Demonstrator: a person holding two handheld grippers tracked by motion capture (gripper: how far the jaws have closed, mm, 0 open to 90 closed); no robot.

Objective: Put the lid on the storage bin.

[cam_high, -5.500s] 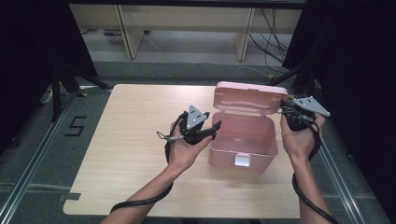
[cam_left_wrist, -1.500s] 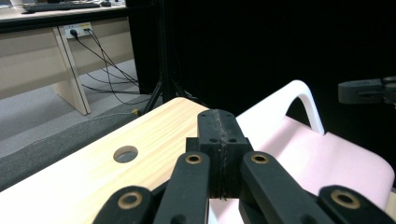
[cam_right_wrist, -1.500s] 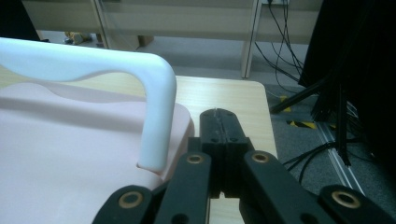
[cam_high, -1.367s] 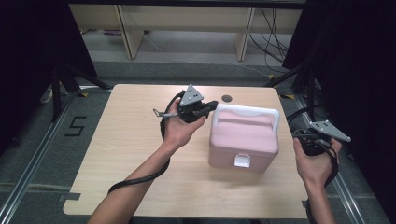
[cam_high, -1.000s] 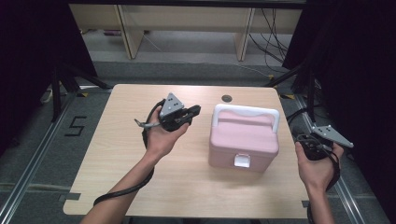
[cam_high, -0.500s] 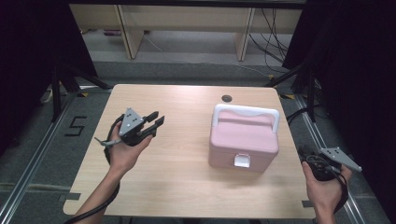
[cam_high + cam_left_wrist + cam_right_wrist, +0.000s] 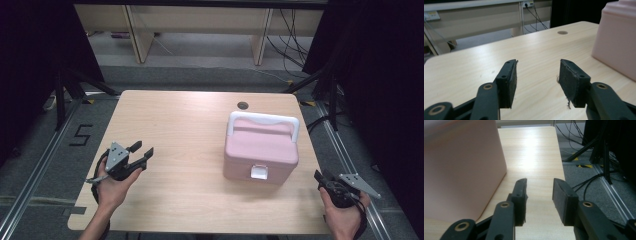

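At the near edge of the table (image 7: 200,200), both hands have drawn back toward the person compared with a second ago, when the left hand was up beside the pink box and the right hung off the table's right side. The left gripper (image 7: 141,151) now sits low over the near-left part of the table, held in a hand (image 7: 111,187) that comes in from the bottom edge with the forearm angled up and inward; its grey plate faces up and its jaws point toward the table's middle. Its jaws have just been opening and stand released, wide apart, with bare wood between the pads (image 7: 512,82) in the left gripper view. The right gripper (image 7: 318,175) is lower and nearer than before, at the near-right corner by the table's edge, the hand (image 7: 342,215) gripping it from below with the plate sticking out to the right. Its jaws have also just been opening and are released, nothing between them, pointing along the table's right side in the right gripper view. Farther off, the pink box (image 7: 261,150) stands on the right half of the table, lid closed, white handle (image 7: 263,120) lying across the top and white latch facing the person, well apart from the left gripper and near the right one; 5.5 seconds ago its lid stood open. Beyond it, a dark round hole (image 7: 243,105) sits near the far edge.
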